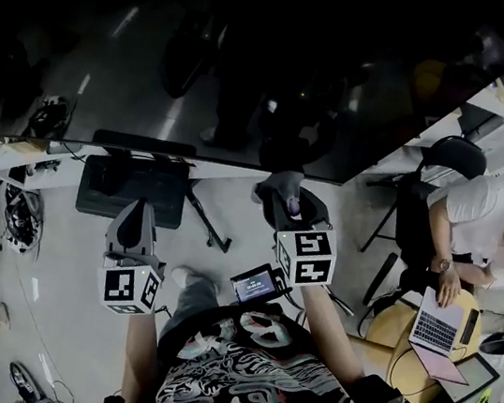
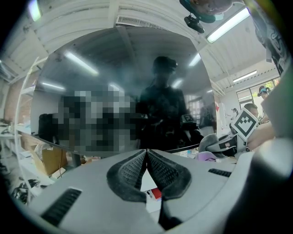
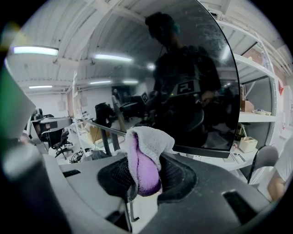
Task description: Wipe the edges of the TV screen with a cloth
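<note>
Left gripper (image 1: 140,209): held forward of the torso at the left, jaws pointing up and away from the person. Its marker cube (image 1: 131,286) sits at the rear, facing the head camera. In the left gripper view the two jaws meet pad to pad, tips touching, with nothing between them.

Right gripper (image 1: 291,208): held higher and further forward than the left, angled slightly inward. Its marker cube (image 1: 305,256) is tilted. In the right gripper view the jaws are clamped on a folded cloth (image 3: 146,151), which stands up out of the pads.

Left forearm (image 1: 140,358) and right forearm (image 1: 327,326): both bare and extended forward, the right reaching further.
</note>
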`<control>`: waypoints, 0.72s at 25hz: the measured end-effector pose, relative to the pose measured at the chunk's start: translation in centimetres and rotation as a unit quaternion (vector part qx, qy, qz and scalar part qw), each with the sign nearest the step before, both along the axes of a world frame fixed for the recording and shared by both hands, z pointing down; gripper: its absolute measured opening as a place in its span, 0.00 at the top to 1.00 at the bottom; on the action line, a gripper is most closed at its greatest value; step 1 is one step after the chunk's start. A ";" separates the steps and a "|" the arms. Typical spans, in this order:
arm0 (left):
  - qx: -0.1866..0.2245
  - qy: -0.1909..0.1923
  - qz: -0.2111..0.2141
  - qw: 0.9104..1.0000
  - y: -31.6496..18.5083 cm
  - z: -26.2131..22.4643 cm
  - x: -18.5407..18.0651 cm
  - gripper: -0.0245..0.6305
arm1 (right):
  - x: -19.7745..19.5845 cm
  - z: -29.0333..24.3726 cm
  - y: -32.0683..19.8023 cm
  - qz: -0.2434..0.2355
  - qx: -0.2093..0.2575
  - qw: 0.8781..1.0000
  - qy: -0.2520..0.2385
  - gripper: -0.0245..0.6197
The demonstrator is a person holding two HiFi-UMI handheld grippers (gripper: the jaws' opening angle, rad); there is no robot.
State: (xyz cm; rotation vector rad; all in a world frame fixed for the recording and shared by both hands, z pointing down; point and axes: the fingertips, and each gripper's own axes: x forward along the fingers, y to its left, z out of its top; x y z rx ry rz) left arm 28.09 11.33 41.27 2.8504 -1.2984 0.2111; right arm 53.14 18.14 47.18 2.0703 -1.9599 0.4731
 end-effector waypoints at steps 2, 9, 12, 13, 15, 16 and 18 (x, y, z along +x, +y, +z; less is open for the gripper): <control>0.002 0.001 -0.004 1.000 -0.1 -0.2 -0.3 0.94 | -0.3 0.0 -0.2 -0.004 -0.001 1.000 0.000 0.74; -0.001 0.000 -0.005 1.000 -0.6 -0.2 -1.1 0.94 | -1.5 -0.2 -1.2 -0.007 -0.004 1.000 0.005 0.74; -0.001 0.002 -0.006 1.000 -0.9 -0.3 -1.5 0.94 | -2.0 -0.3 -1.4 -0.008 -0.004 1.000 0.009 0.74; -0.001 0.003 -0.006 1.000 -1.0 -0.3 -1.6 0.94 | -2.1 -0.4 -1.4 -0.008 -0.005 1.000 0.011 0.74; -0.001 0.005 -0.007 1.000 -1.3 -0.1 -1.9 0.94 | -2.3 -0.3 -1.7 -0.008 -0.005 1.000 0.012 0.74; -0.002 0.006 -0.008 1.000 -1.5 -0.1 -2.2 0.94 | -2.4 -0.3 -1.8 -0.007 -0.005 1.000 0.011 0.74; -0.004 0.007 -0.010 1.000 -1.9 0.1 -2.7 0.94 | -2.8 -0.2 -2.1 -0.005 -0.005 1.000 0.010 0.74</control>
